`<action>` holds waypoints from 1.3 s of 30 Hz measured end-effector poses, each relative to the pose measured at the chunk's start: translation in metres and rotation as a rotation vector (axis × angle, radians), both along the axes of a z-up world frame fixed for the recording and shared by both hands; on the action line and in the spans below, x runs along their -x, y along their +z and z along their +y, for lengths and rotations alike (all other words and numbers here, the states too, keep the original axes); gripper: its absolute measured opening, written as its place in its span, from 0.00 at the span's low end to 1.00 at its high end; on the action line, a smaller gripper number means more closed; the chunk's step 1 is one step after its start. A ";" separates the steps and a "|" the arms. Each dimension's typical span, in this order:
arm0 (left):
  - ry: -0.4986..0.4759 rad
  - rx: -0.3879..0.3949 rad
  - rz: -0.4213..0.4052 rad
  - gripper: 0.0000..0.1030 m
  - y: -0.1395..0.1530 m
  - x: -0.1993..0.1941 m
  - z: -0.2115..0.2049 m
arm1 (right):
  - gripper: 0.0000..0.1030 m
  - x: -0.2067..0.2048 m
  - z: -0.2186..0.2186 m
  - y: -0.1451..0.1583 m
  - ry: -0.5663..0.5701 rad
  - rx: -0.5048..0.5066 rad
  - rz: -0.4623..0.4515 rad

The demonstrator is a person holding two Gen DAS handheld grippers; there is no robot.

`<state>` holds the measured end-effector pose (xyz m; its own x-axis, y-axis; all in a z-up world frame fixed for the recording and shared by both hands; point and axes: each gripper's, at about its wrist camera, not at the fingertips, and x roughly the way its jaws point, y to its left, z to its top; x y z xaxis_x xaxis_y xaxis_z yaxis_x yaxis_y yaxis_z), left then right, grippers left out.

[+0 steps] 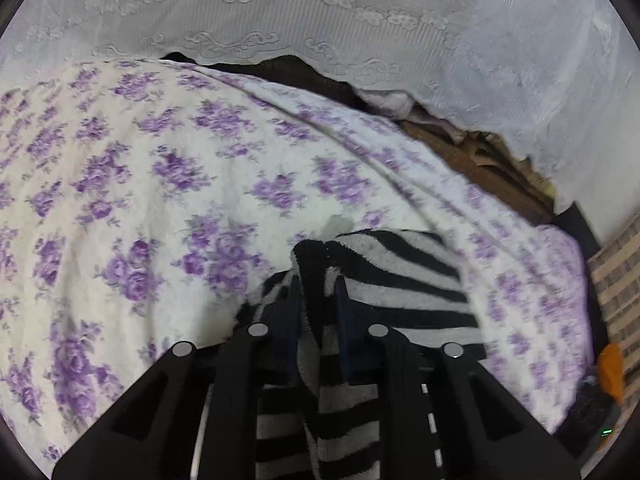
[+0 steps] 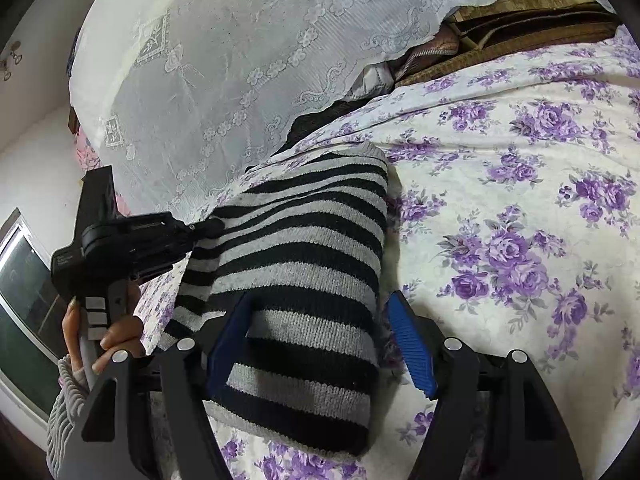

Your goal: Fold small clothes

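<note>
The black-and-grey striped garment (image 2: 304,280) lies on a bed under a white sheet with purple flowers (image 2: 520,208), near a white lace cloth (image 2: 224,80) draped over brown bedding (image 2: 520,8) at the far edge. The left tool (image 1: 318,292) is clenched on a raised fold of the garment's edge. The right tool (image 2: 320,320) stands released, its blue pads straddling the garment's near end without pressing it.

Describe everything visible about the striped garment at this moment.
The striped garment is a fuzzy knit in black and grey bands, bunched into a long folded shape on the purple-flowered sheet. The left gripper is shut on a fold at its edge; the right gripper straddles its near end, jaws open, with neither pad clearly pressing it.
</note>
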<state>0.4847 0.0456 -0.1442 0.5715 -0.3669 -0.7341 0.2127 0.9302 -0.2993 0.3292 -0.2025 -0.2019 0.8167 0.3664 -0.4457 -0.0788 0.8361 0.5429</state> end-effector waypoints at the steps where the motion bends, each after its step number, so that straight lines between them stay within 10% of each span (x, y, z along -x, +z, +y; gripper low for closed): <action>1: 0.010 -0.043 0.029 0.18 -0.012 -0.005 -0.004 | 0.69 -0.001 0.001 0.000 0.003 0.003 0.001; 5: 0.056 -0.080 0.032 0.47 -0.016 -0.004 0.000 | 0.69 -0.002 0.001 -0.001 0.002 0.005 0.011; 13: 0.044 -0.022 -0.084 0.54 0.017 0.040 0.008 | 0.69 0.002 0.002 0.003 -0.012 0.030 -0.012; 17: 0.036 -0.228 -0.041 0.77 -0.031 0.038 -0.017 | 0.70 -0.004 0.002 -0.002 0.012 0.011 0.020; 39: -0.061 0.381 0.175 0.84 -0.044 0.081 0.053 | 0.77 -0.002 -0.026 -0.010 0.019 -0.164 0.095</action>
<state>0.4037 0.0991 -0.1878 0.4190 -0.6598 -0.6238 0.1788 0.7335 -0.6558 0.3316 -0.2283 -0.2122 0.7662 0.4553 -0.4535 -0.0357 0.7348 0.6774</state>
